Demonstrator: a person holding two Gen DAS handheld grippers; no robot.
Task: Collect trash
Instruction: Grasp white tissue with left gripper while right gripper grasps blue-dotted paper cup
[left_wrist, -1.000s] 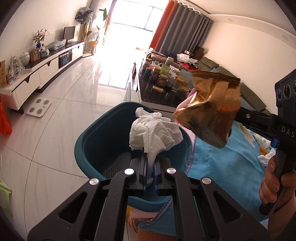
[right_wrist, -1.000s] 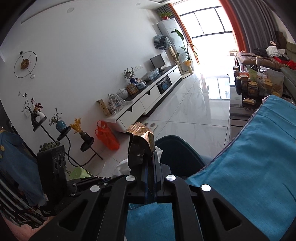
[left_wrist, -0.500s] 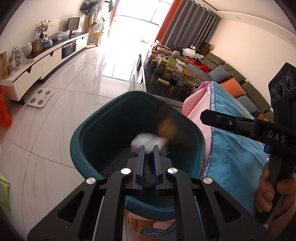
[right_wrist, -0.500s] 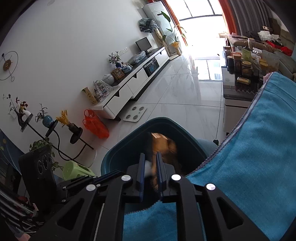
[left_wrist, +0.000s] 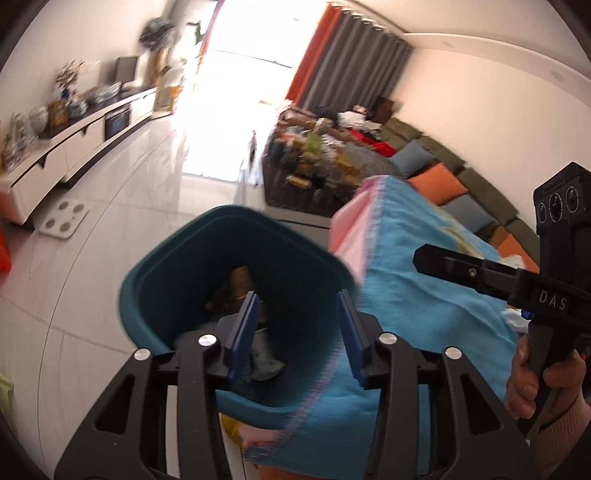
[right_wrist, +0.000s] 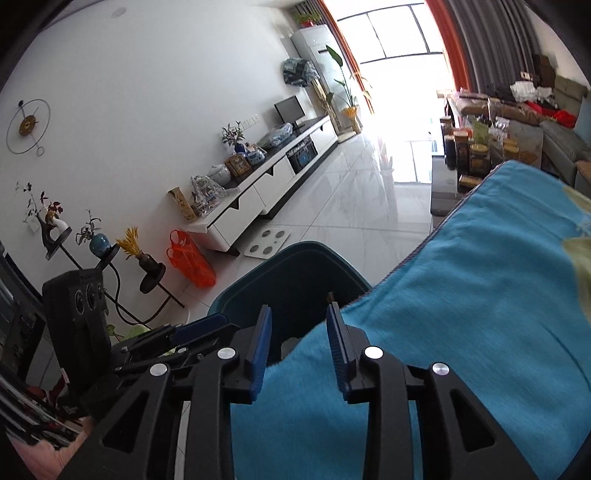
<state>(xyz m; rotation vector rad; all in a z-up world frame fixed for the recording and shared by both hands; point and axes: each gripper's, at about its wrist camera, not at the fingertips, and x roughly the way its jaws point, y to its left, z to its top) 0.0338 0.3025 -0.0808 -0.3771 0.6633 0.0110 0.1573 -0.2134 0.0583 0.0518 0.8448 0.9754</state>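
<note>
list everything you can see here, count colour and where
bin: one, teal, on the floor beside the draped table
wrapper: one, brown-gold, inside the bin
blanket: one, blue, over the table
scale: one, white, on the floor past the bin
bag: one, orange, on the floor by the cabinet
cabinet: one, white, along the wall
sofa cushions: several, orange and blue, far right
left tongs: open, empty, jaws just opening
right tongs: open, empty, jaws just opening
hand: one, holding the right handle
</note>
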